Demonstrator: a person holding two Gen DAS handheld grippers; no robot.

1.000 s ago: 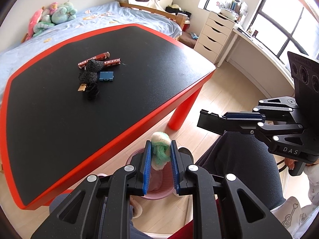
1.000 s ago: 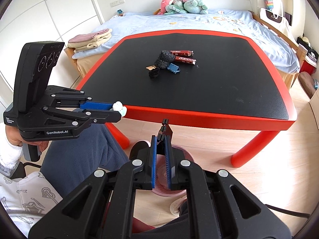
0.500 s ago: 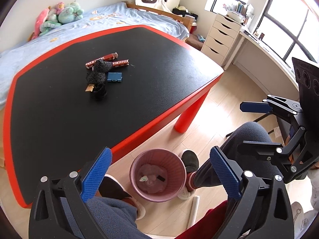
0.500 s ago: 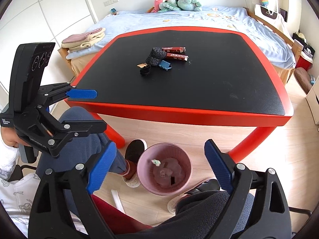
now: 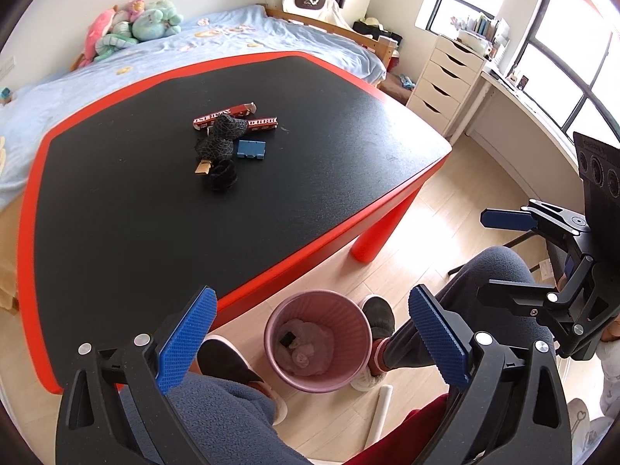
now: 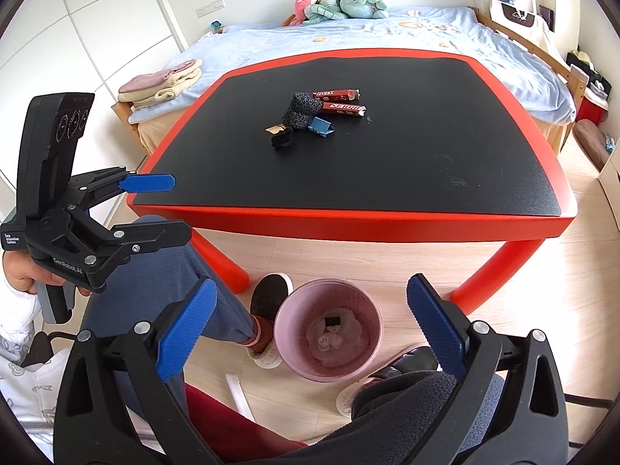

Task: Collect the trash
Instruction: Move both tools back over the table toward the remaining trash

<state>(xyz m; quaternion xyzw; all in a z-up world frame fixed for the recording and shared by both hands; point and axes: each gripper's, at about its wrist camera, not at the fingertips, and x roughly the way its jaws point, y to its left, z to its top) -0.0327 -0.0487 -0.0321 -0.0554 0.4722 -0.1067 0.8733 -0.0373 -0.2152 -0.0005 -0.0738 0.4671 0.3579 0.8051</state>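
Both grippers have let go since a second ago — the left gripper [image 5: 310, 337] and right gripper [image 6: 310, 321] now gape empty above the pink bin [image 5: 350, 372] on the floor; dropped scraps lie inside; two red wrappers [image 5: 236, 118] remain mid-table [image 5: 116, 232], long axes roughly parallel, running left-right.

Black-topped red table [image 5: 116, 232] carries two red wrappers [image 5: 224, 114], blue clip [image 5: 252, 150], dark netting [image 5: 221, 137]; pink bin [image 5: 316, 345] on floor [image 5: 445, 201].
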